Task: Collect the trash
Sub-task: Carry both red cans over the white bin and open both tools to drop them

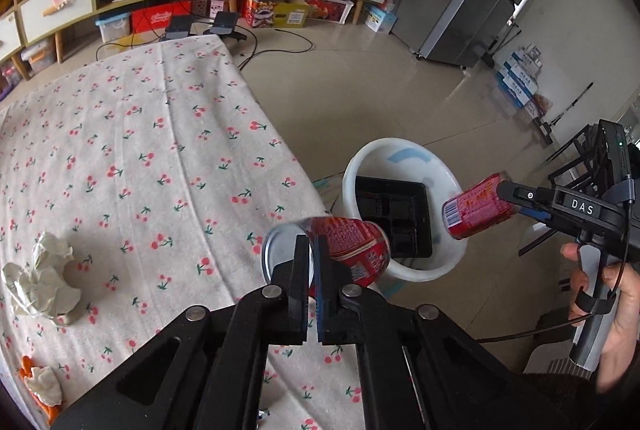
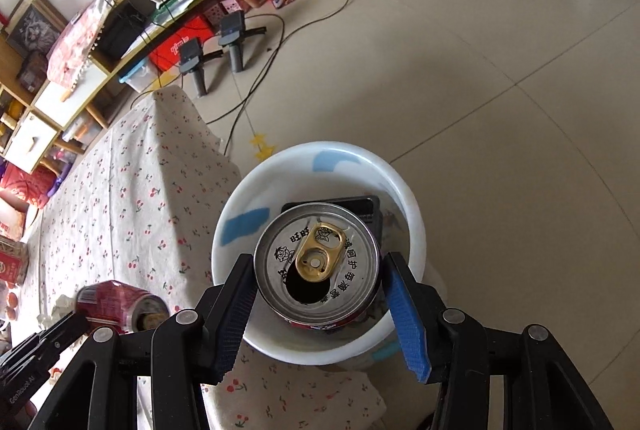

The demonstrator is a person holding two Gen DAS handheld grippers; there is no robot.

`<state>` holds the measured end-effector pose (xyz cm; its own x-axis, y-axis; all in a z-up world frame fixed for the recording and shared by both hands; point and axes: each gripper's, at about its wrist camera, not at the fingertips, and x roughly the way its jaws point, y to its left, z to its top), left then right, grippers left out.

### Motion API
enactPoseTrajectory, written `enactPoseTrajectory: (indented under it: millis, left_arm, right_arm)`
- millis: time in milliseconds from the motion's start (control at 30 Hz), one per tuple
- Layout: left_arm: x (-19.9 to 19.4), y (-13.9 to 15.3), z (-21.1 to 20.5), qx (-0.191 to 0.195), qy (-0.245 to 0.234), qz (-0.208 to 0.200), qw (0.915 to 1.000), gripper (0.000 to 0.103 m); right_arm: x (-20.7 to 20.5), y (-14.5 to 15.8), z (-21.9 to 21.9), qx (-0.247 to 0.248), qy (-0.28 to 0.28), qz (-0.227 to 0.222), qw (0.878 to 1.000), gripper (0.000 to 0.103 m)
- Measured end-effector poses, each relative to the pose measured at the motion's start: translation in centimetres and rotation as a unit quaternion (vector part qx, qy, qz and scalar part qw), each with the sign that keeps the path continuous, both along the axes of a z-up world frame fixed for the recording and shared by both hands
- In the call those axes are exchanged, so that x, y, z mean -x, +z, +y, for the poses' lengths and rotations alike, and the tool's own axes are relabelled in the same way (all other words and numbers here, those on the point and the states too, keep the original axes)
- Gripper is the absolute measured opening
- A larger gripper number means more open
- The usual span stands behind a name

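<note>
the can in the right gripper sits directly over the white bin, its silver top with the gold pull tab facing the right wrist camera; the right gripper has its jaws partly spread, the black pad at the can's 9 o'clock side seeming to touch it and the blue pad at 3 o'clock showing a thin gap, so whether it is gripped i cannot tell for sure. in the left wrist view this same can hangs at the bin's 3 o'clock rim, at the tip of the right gripper, which a hand holds by the handle. the bin stands on the floor just beside the desk's edge, with a black tray lying inside it. the second red can is pinched by its rim in the left gripper, whose jaws are nearly shut on the thin metal edge; it is tilted, over the desk's edge at the bin's 9 o'clock side. from the right wrist view this can shows at 8 o'clock of the bin. on the desk, covered by a cherry-print cloth, a crumpled paper wad lies well apart, toward 9 o'clock, and some orange and white scraps lie at 7 o'clock.
</note>
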<state>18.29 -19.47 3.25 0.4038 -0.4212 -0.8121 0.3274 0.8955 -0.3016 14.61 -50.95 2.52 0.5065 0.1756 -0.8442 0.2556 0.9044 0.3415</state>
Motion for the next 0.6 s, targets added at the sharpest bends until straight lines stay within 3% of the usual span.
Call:
enactPoseTrajectory:
  millis: [100, 267, 467, 500, 567, 600]
  left_arm:
    - [-0.8, 0.0, -1.8, -0.007, -0.015, -0.006, 0.9998, 0.001]
    - [-1.6, -0.7, -3.3, -0.005, -0.021, 0.0, 0.9998, 0.001]
    - [-1.8, -1.8, -3.0, 0.002, -0.008, 0.048, 0.9988, 0.003]
    - [-1.6, -1.9, -3.1, -0.002, -0.015, 0.051, 0.9986, 0.009]
    - [-1.1, -2.4, -3.8, -0.015, -0.037, 0.062, 0.9973, 0.043]
    - [-0.8, -2.3, -4.0, -0.019, -0.04, 0.055, 0.9975, 0.065]
  right_arm:
    - [0.4, -0.1, -0.6, -0.007, -0.009, 0.001, 1.0, 0.065]
    - [1.3, 0.2, -1.6, -0.005, -0.017, 0.004, 1.0, 0.066]
    - [1.7, 0.1, -2.0, -0.004, -0.018, 0.009, 1.0, 0.066]
    - [1.7, 0.1, -2.0, -0.005, -0.017, 0.008, 1.0, 0.066]
    - [1.8, 0.2, -1.9, -0.008, -0.016, 0.008, 1.0, 0.066]
    - [1.7, 0.2, -1.9, -0.01, -0.016, 0.008, 1.0, 0.066]
